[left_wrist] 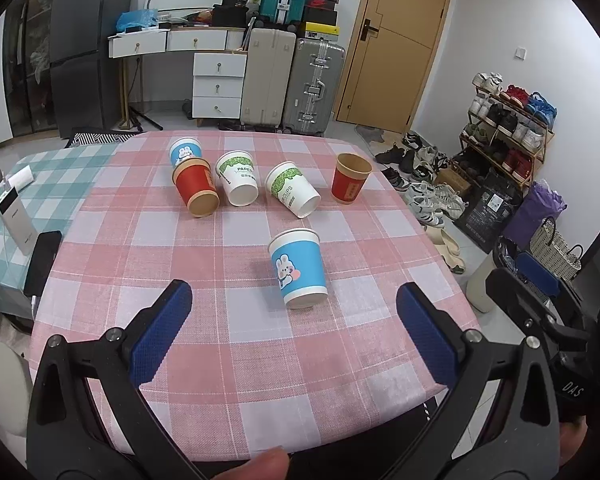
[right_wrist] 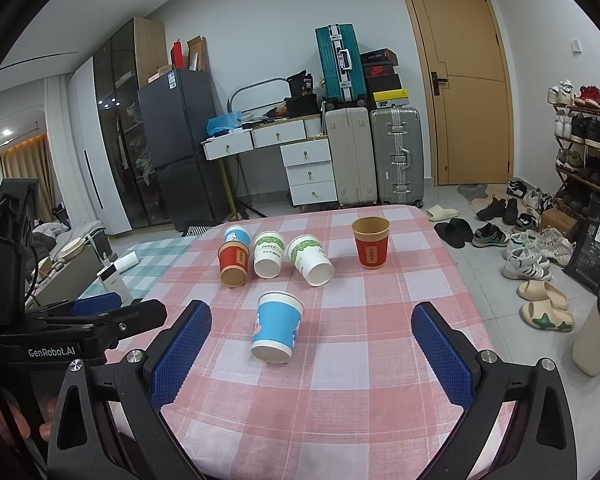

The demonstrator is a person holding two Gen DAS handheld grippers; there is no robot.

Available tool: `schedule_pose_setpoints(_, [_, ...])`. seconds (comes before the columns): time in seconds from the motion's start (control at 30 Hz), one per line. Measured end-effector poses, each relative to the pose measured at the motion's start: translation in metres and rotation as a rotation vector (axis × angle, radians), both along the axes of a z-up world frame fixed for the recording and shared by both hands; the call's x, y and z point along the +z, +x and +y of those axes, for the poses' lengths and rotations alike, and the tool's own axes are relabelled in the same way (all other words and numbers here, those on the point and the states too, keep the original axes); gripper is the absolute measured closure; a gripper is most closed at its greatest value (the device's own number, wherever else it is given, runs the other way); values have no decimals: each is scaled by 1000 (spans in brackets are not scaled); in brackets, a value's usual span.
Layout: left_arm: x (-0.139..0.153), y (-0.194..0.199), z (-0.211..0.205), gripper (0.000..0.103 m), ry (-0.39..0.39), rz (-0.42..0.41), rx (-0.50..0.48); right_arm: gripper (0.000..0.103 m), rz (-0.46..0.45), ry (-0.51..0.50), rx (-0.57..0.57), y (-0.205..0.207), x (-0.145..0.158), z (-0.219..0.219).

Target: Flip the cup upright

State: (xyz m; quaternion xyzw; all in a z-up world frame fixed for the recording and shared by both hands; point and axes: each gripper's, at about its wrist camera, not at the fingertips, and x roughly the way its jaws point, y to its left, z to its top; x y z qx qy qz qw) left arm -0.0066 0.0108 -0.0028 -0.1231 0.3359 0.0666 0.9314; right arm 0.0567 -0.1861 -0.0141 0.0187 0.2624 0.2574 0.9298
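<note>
A blue paper cup with a rabbit print (left_wrist: pixel 299 267) stands upside down on the pink checked tablecloth (left_wrist: pixel 236 344), nearest to me; it also shows in the right wrist view (right_wrist: pixel 276 326). Behind it lie a red cup (left_wrist: pixel 195 191), two white-green cups (left_wrist: pixel 237 178) (left_wrist: pixel 293 188) and another blue cup (left_wrist: pixel 185 151). A red cup (left_wrist: pixel 351 178) stands upright at the right. My left gripper (left_wrist: pixel 294 302) is open and empty, short of the blue cup. My right gripper (right_wrist: pixel 311 324) is open and empty, its fingers either side of that cup but nearer me.
A white power bank (left_wrist: pixel 15 220) and a black phone (left_wrist: pixel 42 262) lie on the green checked cloth at the left. Suitcases (left_wrist: pixel 292 84), a drawer desk and a door stand beyond the table. Shoes and a rack (left_wrist: pixel 504 128) fill the floor at the right.
</note>
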Motion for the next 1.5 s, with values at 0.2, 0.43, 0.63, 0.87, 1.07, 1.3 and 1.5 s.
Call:
schedule_pose_setpoints(0.2, [-1,0,1,1,-4,3,4,1,-1,2,0,0,0,0])
schedule_pose_setpoints(0.43, [-3,-1,3,1,-12,6,3,1,2,1,-2,0,0,0])
schedule_pose_setpoints(0.63, [-5,1,2,1,-11,9,5,1,3,1,-3,-1,0,0])
schedule_pose_setpoints(0.87, [-9,2,3,1,-18,16,6,1,0,2,-1,0,0,0])
schedule_pose_setpoints(1.07, [-11,4,2,1,-15,20,6,1,6,5,-17,2,0,-4])
schedule_pose_setpoints(1.3, [-11,4,3,1,-14,20,4,1,2,3,-17,2,-1,-5])
schedule_pose_setpoints(1.5, [-12,3,3,1,-16,19,7,1,4,1,-17,2,0,-4])
